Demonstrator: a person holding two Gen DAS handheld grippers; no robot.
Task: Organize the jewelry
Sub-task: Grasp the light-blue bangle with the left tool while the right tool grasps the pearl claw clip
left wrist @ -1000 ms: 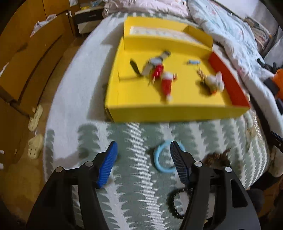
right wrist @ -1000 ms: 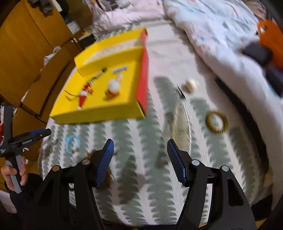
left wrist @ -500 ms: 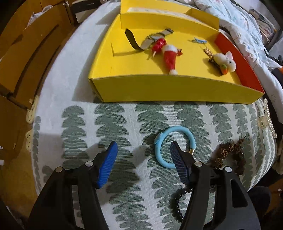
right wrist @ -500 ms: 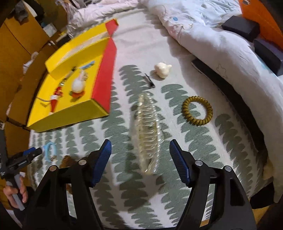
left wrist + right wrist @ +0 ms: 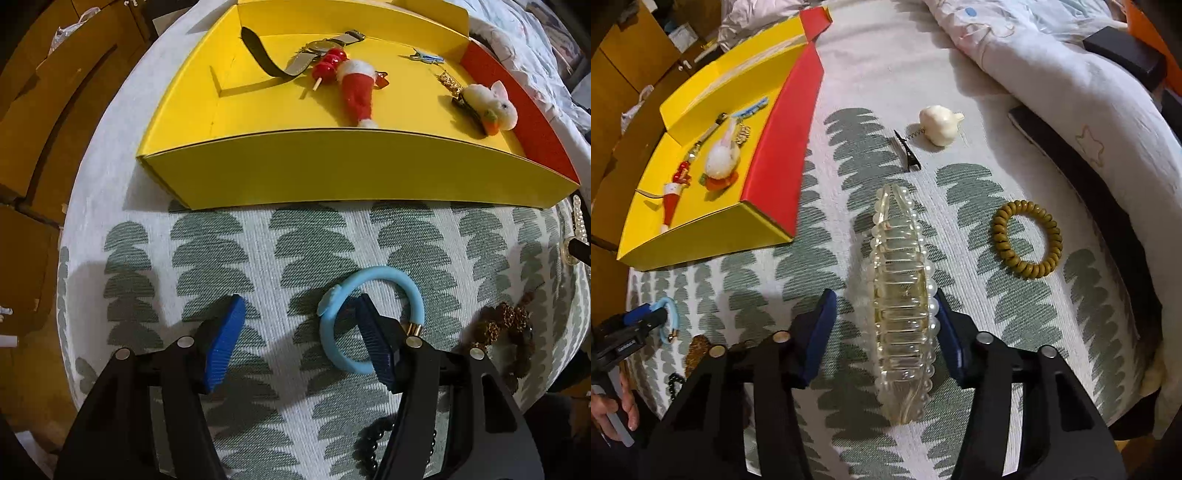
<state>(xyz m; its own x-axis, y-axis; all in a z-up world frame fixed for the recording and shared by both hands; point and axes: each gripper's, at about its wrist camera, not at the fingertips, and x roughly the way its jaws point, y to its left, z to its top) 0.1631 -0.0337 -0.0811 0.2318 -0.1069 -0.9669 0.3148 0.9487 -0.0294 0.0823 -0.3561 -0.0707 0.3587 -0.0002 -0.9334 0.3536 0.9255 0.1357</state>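
Note:
A yellow box (image 5: 351,170) with a red side holds a watch (image 5: 317,48), a red Santa clip (image 5: 356,92), a white plush clip (image 5: 487,105) and small pieces. My left gripper (image 5: 299,339) is open; its right finger reaches into a light blue bracelet (image 5: 369,321) lying on the bedspread. My right gripper (image 5: 882,328) is open, its fingers on either side of a clear pearl-trimmed hair claw (image 5: 903,299) that lies flat. The box also shows in the right wrist view (image 5: 701,229).
A brown beaded piece (image 5: 506,332) and black beads (image 5: 373,443) lie right of the left gripper. An olive coil hair tie (image 5: 1027,240), a black clip (image 5: 907,151) and a cream ornament (image 5: 940,123) lie beyond the claw. A quilt (image 5: 1052,74) is bunched far right.
Both grippers have moved forward and down. The left one has closed in on the blue bracelet; the right one has come to straddle the clear hair claw.

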